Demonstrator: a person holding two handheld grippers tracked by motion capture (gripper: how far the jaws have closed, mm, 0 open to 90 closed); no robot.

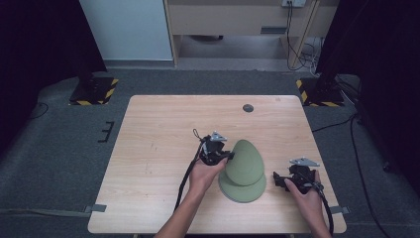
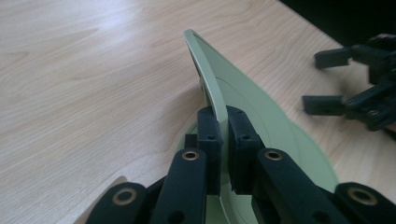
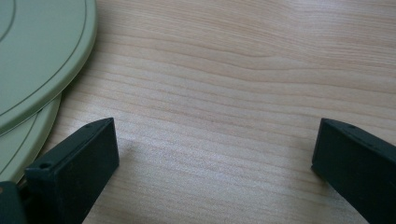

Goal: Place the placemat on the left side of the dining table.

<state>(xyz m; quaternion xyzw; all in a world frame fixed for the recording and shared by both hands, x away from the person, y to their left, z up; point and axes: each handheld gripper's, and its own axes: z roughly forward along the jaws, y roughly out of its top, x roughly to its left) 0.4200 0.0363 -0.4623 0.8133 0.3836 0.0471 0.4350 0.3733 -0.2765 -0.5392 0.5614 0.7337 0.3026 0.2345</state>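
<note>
My left gripper is clamped on the rim of a green plate, which I hold tilted up on its edge, its lower side resting on a second green plate that lies flat on the wooden table. Looking along my left gripper, the two black pads pinch the thin rim from either side, and the raised plate rises steeply away from them, with the flat plate spreading underneath. My right gripper rests low over the table just beside the flat plate, on its right, with its jaws standing wide apart and nothing between them. From my right gripper I see bare wood grain between the two jaws, and the stacked plate edges curve in at the upper left, close to the left jaw but apart from it.
</note>
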